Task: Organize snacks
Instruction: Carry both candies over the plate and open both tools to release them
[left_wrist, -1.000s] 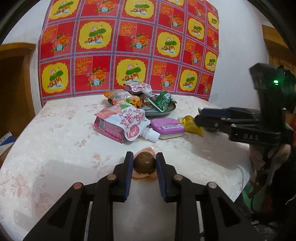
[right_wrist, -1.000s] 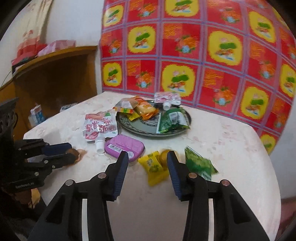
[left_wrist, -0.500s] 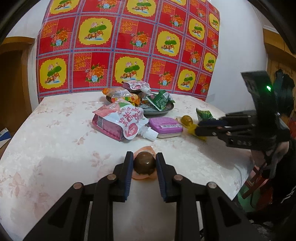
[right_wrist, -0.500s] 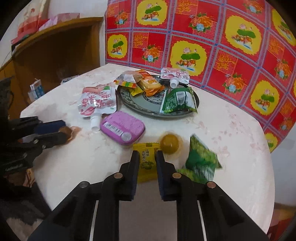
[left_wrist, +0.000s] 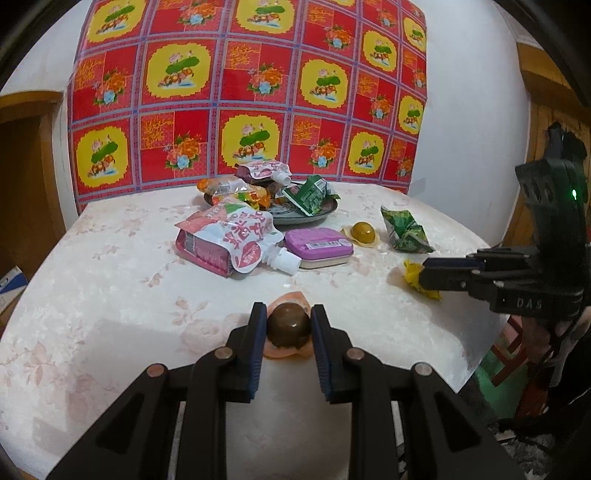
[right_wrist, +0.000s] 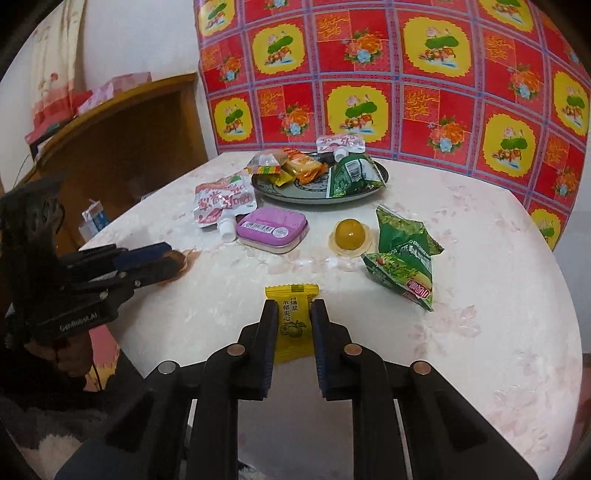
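My left gripper (left_wrist: 289, 314) is shut on a brown jelly cup (left_wrist: 289, 325) and holds it at the near edge of the table. My right gripper (right_wrist: 293, 310) is shut on a yellow candy packet (right_wrist: 292, 317) above the table; it also shows in the left wrist view (left_wrist: 417, 275). The plate (right_wrist: 380, 175) at the back holds several snack packets. A yellow jelly cup (right_wrist: 351, 233), a green packet (right_wrist: 402, 254), a purple tin (right_wrist: 271, 227) and a pink spout pouch (right_wrist: 221, 197) lie on the table in front of the plate.
A round table with a pale floral cloth (right_wrist: 480, 295) stands against a red and yellow patterned hanging (right_wrist: 406, 74). A wooden shelf (right_wrist: 118, 140) stands to the left. The left gripper shows at the left of the right wrist view (right_wrist: 170, 260).
My right gripper closed on the yellow candy packet and drew it back toward the near edge, away from the yellow jelly cup. My left gripper stayed shut on the brown jelly cup.
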